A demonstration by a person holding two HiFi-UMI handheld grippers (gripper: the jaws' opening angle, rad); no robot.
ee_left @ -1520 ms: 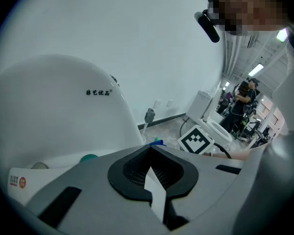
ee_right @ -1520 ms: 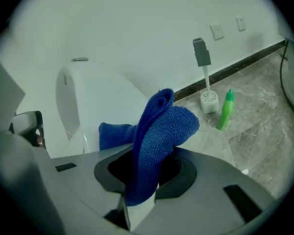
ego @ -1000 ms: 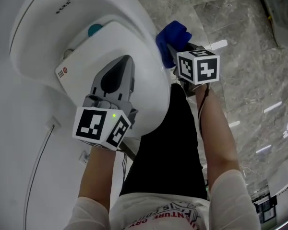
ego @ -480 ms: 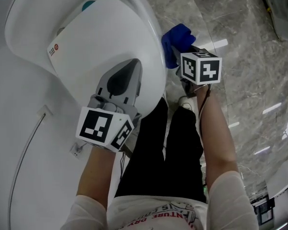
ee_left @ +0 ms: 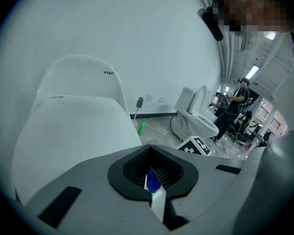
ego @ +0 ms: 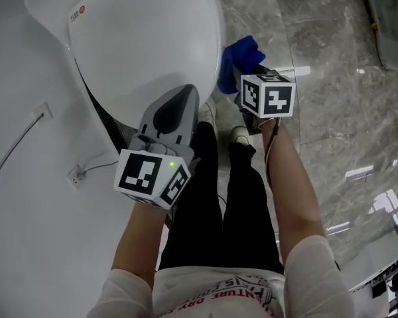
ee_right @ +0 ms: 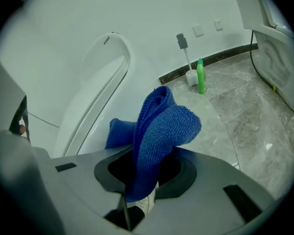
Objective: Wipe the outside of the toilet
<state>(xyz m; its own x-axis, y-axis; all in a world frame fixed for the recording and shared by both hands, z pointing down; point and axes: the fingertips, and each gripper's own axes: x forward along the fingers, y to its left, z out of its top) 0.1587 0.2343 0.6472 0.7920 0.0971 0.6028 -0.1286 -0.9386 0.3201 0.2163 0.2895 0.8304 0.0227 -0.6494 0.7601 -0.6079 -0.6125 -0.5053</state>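
Note:
The white toilet (ego: 146, 38) fills the upper left of the head view with its lid down. My left gripper (ego: 186, 93) hovers over the bowl's front edge, shut, with nothing held; its own view shows the closed lid (ee_left: 73, 131) just ahead of the gripper (ee_left: 154, 180). My right gripper (ego: 244, 77) is at the toilet's right side, shut on a folded blue cloth (ego: 237, 59). In the right gripper view the blue cloth (ee_right: 159, 126) stands up from the gripper (ee_right: 142, 182), close beside the toilet's outer wall (ee_right: 98, 92); whether it touches I cannot tell.
The person's black-trousered legs (ego: 219, 197) stand right in front of the bowl on grey marble floor (ego: 331, 78). A cable and plug (ego: 73, 174) lie at the left. A green bottle (ee_right: 201, 77) and toilet brush (ee_right: 186, 58) stand by the wall. Another toilet (ee_left: 198, 116) and people (ee_left: 232, 111) are farther off.
The view has swung back from the toilet, which now sits higher in frame. My left gripper came off the lid to the bowl's front edge. The right gripper keeps the cloth beside the bowl.

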